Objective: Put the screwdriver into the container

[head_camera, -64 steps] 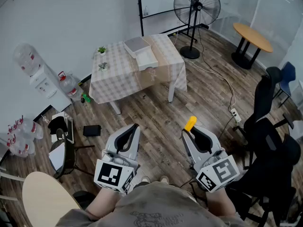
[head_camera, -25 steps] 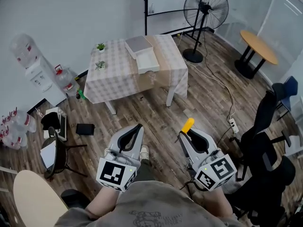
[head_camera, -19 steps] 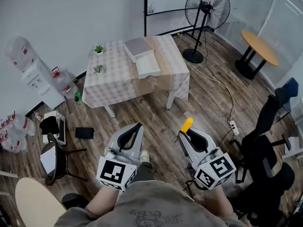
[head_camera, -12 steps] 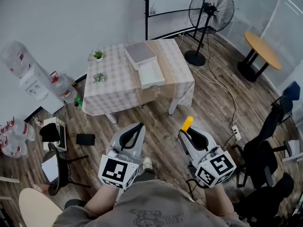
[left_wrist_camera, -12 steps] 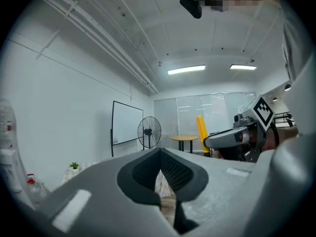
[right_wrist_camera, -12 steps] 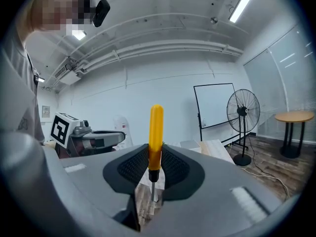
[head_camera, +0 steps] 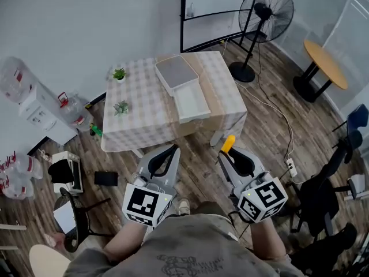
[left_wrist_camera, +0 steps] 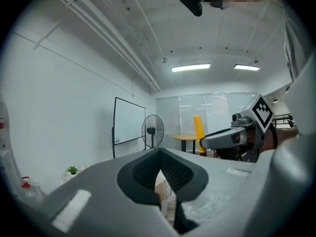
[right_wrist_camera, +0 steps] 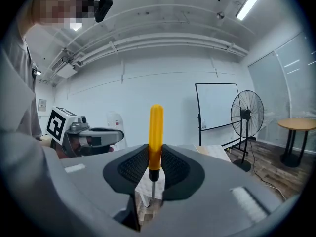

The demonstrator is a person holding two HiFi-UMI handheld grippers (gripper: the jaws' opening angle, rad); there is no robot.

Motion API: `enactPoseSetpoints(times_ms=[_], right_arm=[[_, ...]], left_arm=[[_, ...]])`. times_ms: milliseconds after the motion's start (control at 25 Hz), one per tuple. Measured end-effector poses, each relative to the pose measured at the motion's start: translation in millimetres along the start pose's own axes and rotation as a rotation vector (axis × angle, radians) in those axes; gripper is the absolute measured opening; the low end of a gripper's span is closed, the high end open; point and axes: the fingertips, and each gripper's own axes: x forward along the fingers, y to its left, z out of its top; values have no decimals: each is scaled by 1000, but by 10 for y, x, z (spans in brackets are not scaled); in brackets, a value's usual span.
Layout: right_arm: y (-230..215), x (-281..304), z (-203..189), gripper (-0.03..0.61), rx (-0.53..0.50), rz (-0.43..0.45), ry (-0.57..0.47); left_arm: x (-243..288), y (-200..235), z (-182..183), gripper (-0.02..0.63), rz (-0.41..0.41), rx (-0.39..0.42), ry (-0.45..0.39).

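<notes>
The right gripper (right_wrist_camera: 154, 168) is pinching the screwdriver (right_wrist_camera: 156, 132), handle rising above its fingers (right_wrist_camera: 129, 168), while the left gripper (left_wrist_camera: 160, 171) is sitting closed, empty.

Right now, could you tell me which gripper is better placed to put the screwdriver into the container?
The right gripper: its jaws are shut on the screwdriver. The left gripper is shut and empty. Both are short of the container on the table.

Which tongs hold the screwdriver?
The right tongs, shut on the yellow-handled screwdriver, handle sticking up; the left tongs are shut and empty.
</notes>
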Motion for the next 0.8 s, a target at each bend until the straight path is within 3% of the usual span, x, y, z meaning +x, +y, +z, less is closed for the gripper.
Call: enactPoseSetpoints(times_ms=[320,800], right_arm=[[-372,461,-188,107,16,-34,72],[-1153,1563,-304,107,38,65,182]], left_arm=[[332,418,-112,0,48,-37,1],[1346,1061,-228,0,122,-54,72]])
